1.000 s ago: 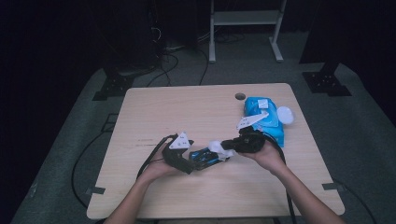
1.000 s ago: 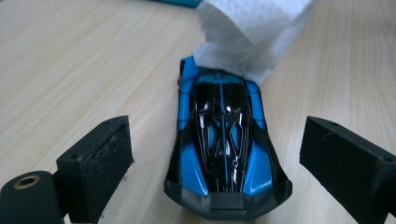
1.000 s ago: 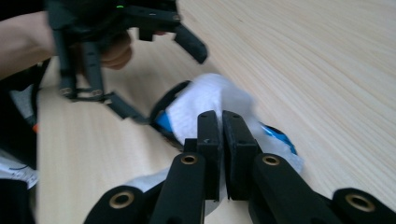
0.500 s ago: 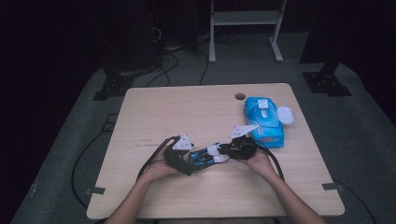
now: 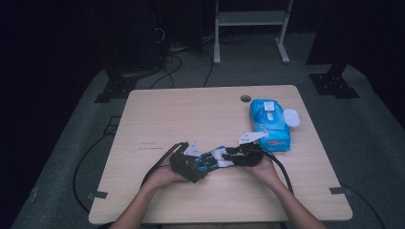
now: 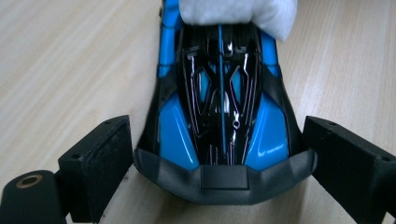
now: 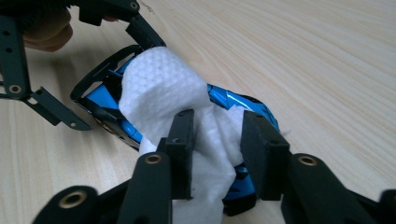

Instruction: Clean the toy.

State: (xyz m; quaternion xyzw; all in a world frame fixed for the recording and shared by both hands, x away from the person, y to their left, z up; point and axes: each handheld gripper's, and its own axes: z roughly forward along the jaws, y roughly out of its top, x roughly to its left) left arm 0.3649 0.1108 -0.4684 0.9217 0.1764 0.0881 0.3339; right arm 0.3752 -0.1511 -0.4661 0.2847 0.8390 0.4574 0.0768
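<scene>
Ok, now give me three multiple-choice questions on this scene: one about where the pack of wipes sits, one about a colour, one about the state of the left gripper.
1. Where on the table does the pack of wipes lie?
A. far right part
B. near left corner
C. under the toy car

2. What colour is the wipe draped over the toy car?
A. yellow
B. white
C. red

3. How does the left gripper stand?
A. shut on nothing
B. wide open above the pack
C. closed on one end of the toy car

Answers:
1 A, the high view shows it on the right, beyond the hands.
2 B, it is white against the blue and black car.
3 C, both pads touch the car's sides in the left gripper view.
</scene>
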